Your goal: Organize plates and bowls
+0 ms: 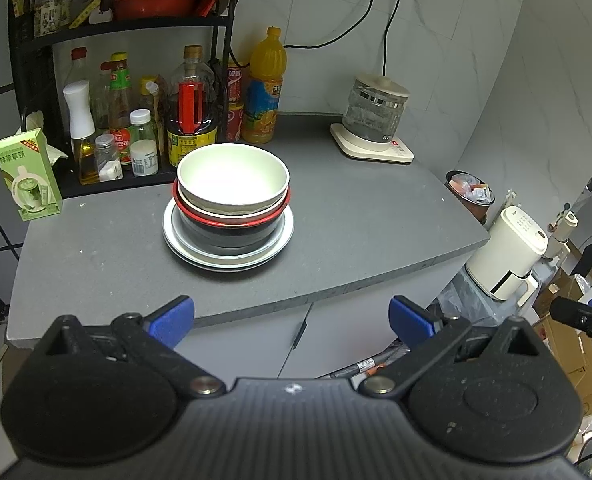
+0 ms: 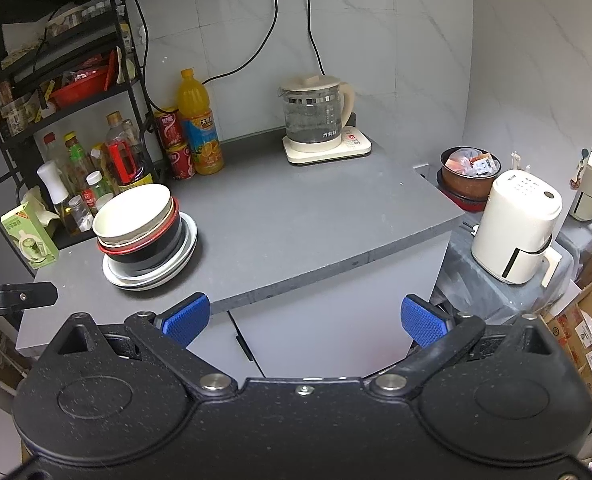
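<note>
One neat pile holds all the dishes you can see — plates (image 1: 228, 258) at the bottom, then a black bowl (image 1: 224, 236) with a red rim, then a cream bowl (image 1: 232, 178) on top. The pile sits on the gray desk (image 1: 356, 216), near its left side, just in front of the bottles (image 1: 136, 120) on the black rack (image 1: 28, 60).

Your left gripper (image 1: 292, 316) and your right gripper (image 2: 302, 316) both hang back at the near edge of the desk, well apart from the pile. The jaws of each one are spread wide, and they hold nothing.

This fits two stories: the dishes may already be stacked and tidy, or they may be waiting to be taken apart and sorted. You cannot tell which from here.

These dishes look hard and smooth, so they may slip and could chip or break if bumped. The whole pile is likely heavy. If you take hold of a bowl, pinch its rim — one jaw inside, one outside. The plates lie flat, so their thin outer edge looks like the only place to grab.
</note>
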Motion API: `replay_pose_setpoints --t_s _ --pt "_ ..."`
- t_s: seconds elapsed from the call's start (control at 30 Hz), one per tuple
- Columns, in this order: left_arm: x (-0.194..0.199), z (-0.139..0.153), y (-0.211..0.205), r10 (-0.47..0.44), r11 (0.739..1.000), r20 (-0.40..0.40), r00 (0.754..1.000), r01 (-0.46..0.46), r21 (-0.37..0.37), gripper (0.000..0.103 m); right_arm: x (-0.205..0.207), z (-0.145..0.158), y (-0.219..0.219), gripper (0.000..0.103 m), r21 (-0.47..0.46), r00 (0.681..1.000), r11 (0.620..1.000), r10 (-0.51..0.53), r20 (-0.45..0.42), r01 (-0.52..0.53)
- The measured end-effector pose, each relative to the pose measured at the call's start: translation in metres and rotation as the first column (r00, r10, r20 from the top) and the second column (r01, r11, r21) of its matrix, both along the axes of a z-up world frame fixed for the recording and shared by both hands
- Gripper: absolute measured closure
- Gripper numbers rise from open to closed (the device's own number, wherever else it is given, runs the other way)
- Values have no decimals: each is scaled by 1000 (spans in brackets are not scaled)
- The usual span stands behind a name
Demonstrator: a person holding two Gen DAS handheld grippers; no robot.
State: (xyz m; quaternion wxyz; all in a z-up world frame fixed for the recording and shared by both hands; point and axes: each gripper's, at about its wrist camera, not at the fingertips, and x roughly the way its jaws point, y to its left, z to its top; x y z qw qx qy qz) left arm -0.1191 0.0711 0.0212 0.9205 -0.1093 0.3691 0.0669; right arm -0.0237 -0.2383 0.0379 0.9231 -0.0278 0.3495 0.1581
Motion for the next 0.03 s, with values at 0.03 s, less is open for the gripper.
replay_pose_setpoints --t_s 0.03 --pt "1 0 0 -6 1000 -3 1000 6 0 1 0 0 0 0 0 1000 1000 0 1 0"
